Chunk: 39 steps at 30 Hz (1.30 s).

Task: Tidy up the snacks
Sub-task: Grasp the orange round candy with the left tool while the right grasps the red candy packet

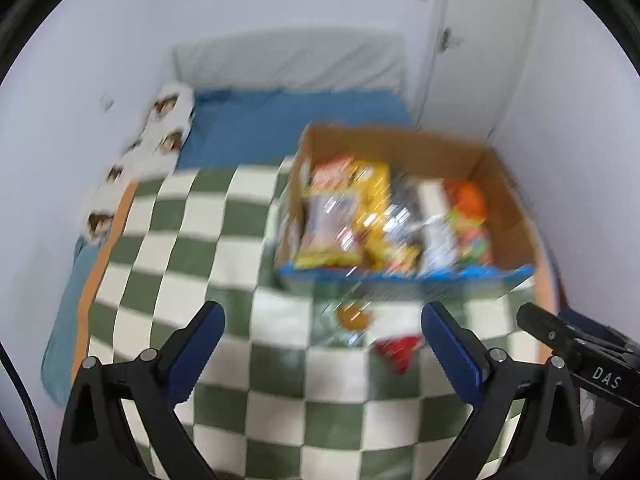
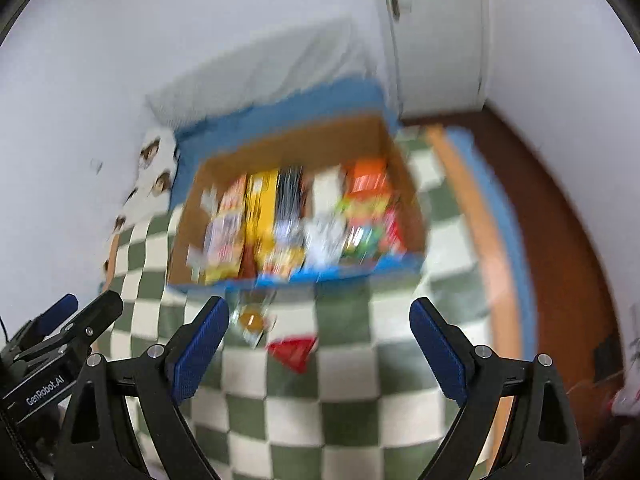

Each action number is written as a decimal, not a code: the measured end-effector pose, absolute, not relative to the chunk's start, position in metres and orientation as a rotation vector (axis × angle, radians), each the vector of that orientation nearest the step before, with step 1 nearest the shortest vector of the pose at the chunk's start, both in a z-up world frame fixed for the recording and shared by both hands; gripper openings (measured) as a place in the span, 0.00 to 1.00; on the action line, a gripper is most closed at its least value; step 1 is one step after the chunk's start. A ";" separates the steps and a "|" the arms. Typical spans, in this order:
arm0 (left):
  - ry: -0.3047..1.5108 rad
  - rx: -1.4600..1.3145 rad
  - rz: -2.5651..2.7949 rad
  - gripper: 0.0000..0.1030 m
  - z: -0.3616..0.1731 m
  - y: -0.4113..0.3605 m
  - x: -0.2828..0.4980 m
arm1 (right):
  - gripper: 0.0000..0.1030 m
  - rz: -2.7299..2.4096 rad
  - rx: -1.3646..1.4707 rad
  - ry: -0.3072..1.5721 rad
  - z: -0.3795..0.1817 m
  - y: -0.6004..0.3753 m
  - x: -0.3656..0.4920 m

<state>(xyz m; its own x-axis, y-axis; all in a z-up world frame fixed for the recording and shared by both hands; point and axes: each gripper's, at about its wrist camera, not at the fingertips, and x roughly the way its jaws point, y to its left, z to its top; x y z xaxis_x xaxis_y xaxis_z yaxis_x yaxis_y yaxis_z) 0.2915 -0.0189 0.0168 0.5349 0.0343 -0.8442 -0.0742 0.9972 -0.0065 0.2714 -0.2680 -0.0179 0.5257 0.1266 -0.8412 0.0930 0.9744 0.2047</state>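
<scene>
A cardboard box [image 1: 508, 216] with a blue front edge sits on a green-and-white checkered blanket [image 1: 192, 240]. It holds several snack packs standing in a row: yellow, clear, white and orange ones [image 1: 360, 216]. The box also shows in the right wrist view [image 2: 404, 184]. In front of the box lie a clear pack with an orange item [image 1: 354, 316] [image 2: 252, 318] and a small red pack [image 1: 400, 350] [image 2: 294, 350]. My left gripper [image 1: 322, 344] is open and empty above the blanket. My right gripper [image 2: 318, 340] is open and empty, the red pack between its fingers' line of sight. Both views are blurred.
The blanket lies on a bed with a blue sheet [image 1: 280, 120], a white pillow [image 1: 288, 60] and a patterned cushion [image 1: 160, 136] by the left wall. Brown floor [image 2: 560, 240] lies to the right of the bed. The right gripper's body [image 1: 580, 348] shows at the left view's edge.
</scene>
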 end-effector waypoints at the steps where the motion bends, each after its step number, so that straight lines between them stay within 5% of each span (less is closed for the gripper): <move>1: 1.031 -0.038 0.082 0.98 0.005 -0.014 0.292 | 0.91 0.034 0.257 1.069 -0.039 -0.265 0.276; 10: 1.220 -0.088 0.200 0.98 -0.083 0.017 0.310 | 0.89 0.066 0.376 1.328 -0.195 -0.221 0.312; 13: 1.256 -0.159 0.200 0.98 -0.100 0.020 0.321 | 0.80 0.051 0.435 1.351 -0.226 -0.212 0.324; 18: 1.327 -0.323 0.156 0.98 -0.124 0.015 0.342 | 0.50 0.017 0.368 1.337 -0.237 -0.206 0.321; 28: 1.423 -0.470 0.064 0.97 -0.181 -0.023 0.376 | 0.49 -0.075 0.344 1.325 -0.220 -0.259 0.294; 31: 1.394 -0.441 0.090 0.88 -0.184 -0.025 0.380 | 0.49 -0.093 0.334 1.326 -0.218 -0.265 0.292; 33: 1.383 -0.388 0.106 0.61 -0.186 -0.026 0.378 | 0.49 -0.098 0.329 1.329 -0.217 -0.266 0.292; 39: 1.385 -0.240 0.051 0.49 -0.188 -0.028 0.351 | 0.49 -0.089 0.298 1.355 -0.218 -0.261 0.291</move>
